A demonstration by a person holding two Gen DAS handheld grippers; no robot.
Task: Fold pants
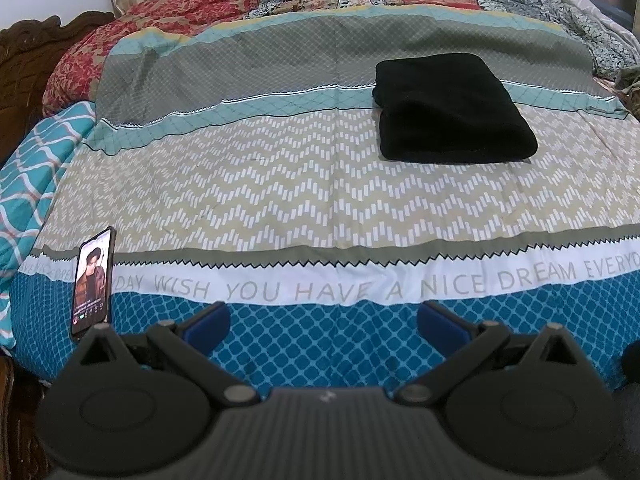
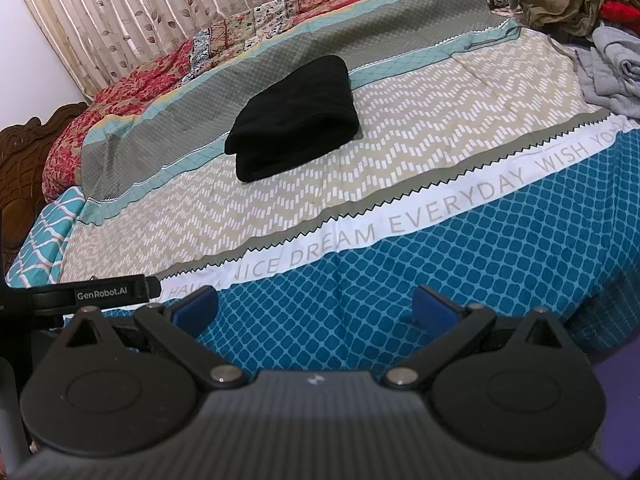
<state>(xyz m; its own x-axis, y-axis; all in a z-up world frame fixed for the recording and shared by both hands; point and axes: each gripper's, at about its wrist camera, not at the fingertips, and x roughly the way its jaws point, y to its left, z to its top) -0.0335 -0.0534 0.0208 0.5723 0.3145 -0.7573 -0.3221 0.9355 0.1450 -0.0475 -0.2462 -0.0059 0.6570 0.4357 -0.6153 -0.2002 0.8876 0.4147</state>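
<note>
Left wrist: soft, rectangular, folded black pants [image 1: 452, 108].

The wide middle of the bedspread [image 1: 280, 184] lies bare, from the lettered band at the lower part of the left wrist frame up to the grey stripe, so there is open passage across it. The folded black pants [image 1: 452, 108] sit right of centre in the upper half (the one lump in that stretch). A phone [image 1: 93, 280] lies at the lower left edge. In the right wrist view, a heap of loose clothes [image 2: 592, 20] crowds the upper right corner, and the carved headboard [image 2: 28, 152] closes the left side.
</note>
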